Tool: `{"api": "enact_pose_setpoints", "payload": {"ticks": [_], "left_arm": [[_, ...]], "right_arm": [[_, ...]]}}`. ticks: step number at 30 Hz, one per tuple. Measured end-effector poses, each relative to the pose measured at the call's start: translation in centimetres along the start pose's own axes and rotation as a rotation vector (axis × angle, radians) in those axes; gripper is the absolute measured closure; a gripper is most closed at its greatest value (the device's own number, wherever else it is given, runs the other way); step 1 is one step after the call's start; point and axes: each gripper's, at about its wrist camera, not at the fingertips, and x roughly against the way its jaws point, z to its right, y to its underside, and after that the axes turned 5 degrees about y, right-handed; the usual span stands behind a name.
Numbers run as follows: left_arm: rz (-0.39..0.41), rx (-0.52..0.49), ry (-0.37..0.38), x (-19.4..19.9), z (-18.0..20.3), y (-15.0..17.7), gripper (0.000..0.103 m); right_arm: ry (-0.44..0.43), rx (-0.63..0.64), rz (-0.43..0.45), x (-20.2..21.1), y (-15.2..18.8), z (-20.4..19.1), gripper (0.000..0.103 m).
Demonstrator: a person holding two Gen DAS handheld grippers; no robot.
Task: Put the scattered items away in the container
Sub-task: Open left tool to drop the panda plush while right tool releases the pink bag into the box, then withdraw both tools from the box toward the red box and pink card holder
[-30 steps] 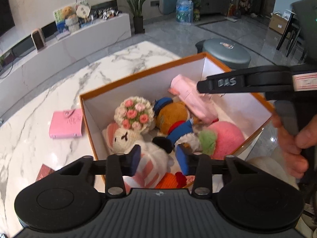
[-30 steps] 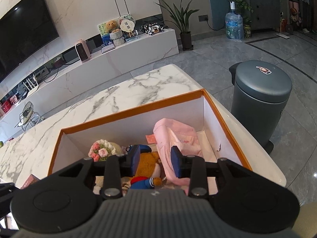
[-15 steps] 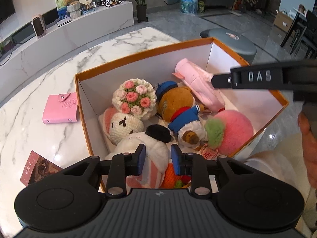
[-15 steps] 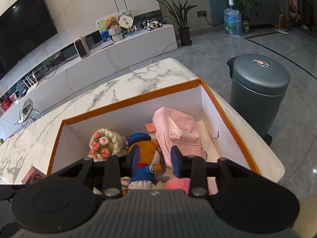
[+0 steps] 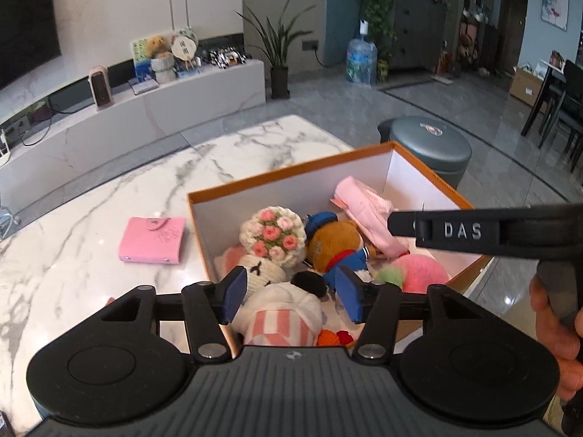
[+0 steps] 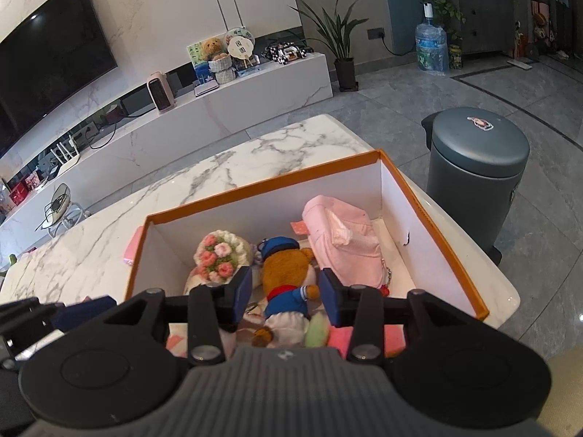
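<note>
An orange-rimmed box (image 5: 277, 174) (image 6: 255, 196) stands on the marble table. Inside lie a crocheted flower bouquet (image 5: 272, 236) (image 6: 220, 256), a brown bear in blue (image 5: 333, 244) (image 6: 286, 276), a pink bag (image 5: 368, 215) (image 6: 346, 236), a pink fluffy ball (image 5: 419, 271) and a white plush with pink stripes (image 5: 280, 313). A pink wallet (image 5: 153, 240) lies on the table left of the box. My left gripper (image 5: 289, 298) hovers over the box's near end, its jaws opening with nothing gripped. My right gripper (image 6: 286, 300) hangs above the bear, jaws opening and empty.
A grey-green bin (image 6: 477, 171) stands on the floor right of the table. The other gripper's black finger (image 5: 473, 231) crosses the right side of the left wrist view, with a hand (image 5: 557, 335) below it. A low TV cabinet (image 6: 218, 109) lines the far wall.
Both grippers have pulled back and up from the box and their jaws have spread. The left one, nearly closed before, now stands wide apart. The pink bag rests in the box, free of the right gripper.
</note>
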Motion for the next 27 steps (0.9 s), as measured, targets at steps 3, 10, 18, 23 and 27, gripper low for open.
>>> {"api": "enact_pose_setpoints", "payload": {"ticks": [3,10,18,23,27], "left_arm": [[0.026,0.017,-0.009,1.1,-0.4,0.3,0.036],[0.063,0.065,-0.040,3.4,-1.9,1.3,0.036],[0.098,0.132,-0.072,5.9,-4.4,3.2,0.035],[0.110,0.164,-0.099,7.3,-6.2,4.7,0.035],[0.114,0.197,-0.118,8.1,-7.9,6.1,0.035]], "right_arm": [[0.004,0.010,0.009,1.1,0.4,-0.7,0.052],[0.001,0.044,0.021,3.0,1.7,-2.6,0.048],[-0.001,0.092,0.035,4.8,3.0,-4.9,0.042],[-0.007,0.120,0.038,5.4,3.9,-6.8,0.039],[-0.018,0.148,0.037,5.5,4.9,-8.5,0.035]]}}
